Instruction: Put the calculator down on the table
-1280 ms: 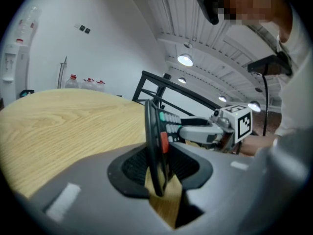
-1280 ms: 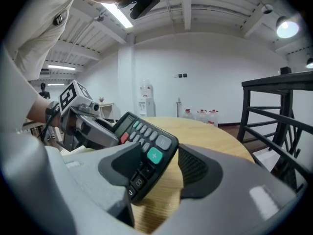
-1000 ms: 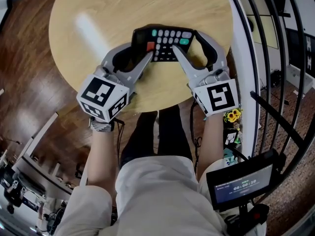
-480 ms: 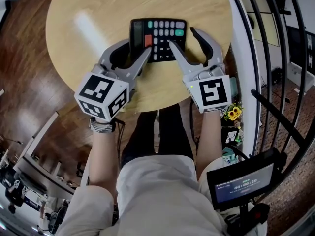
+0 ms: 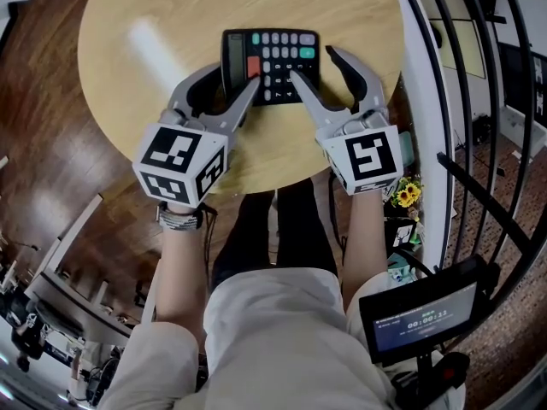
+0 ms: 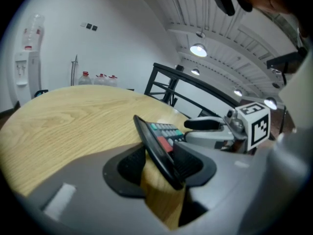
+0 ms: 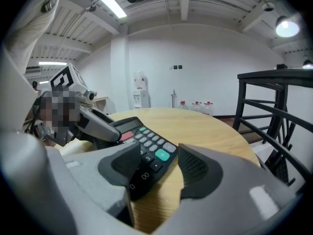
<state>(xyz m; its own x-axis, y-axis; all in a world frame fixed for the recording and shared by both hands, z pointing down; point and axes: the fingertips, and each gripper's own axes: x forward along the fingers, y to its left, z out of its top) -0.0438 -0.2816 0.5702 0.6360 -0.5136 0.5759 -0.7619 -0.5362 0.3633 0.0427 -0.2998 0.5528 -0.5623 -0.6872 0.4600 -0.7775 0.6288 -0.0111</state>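
So compared to a second back, the calculator (image 5: 272, 54) isn't tipped up between the two grippers anymore. It now lies flat on the round wooden tabletop (image 5: 171, 7), keys up, and sits a bit further from the person than it did. The left gripper (image 5: 235, 75) has just been opening its jaws. They stand wide apart with the display end of the calculator between them, the corner close against one pad but not squeezed. The right gripper (image 5: 312, 62) has its jaws apart too: a second ago they wrapped the other end, and now the outer jaw stands clear of that edge with bare wood showing in the gap. In the head view each gripper's inner jaw lies across the near part of the calculator, hiding some of the keys. Around it: a black railing (image 5: 479, 101) runs just past the tabletop's right side, close to the right gripper. There's a small screen (image 5: 419, 319) down by the person's knee, some yellow flowers (image 5: 403, 200), and dark wood floor (image 5: 51, 143). A water dispenser (image 7: 139, 89) stands at the far wall.
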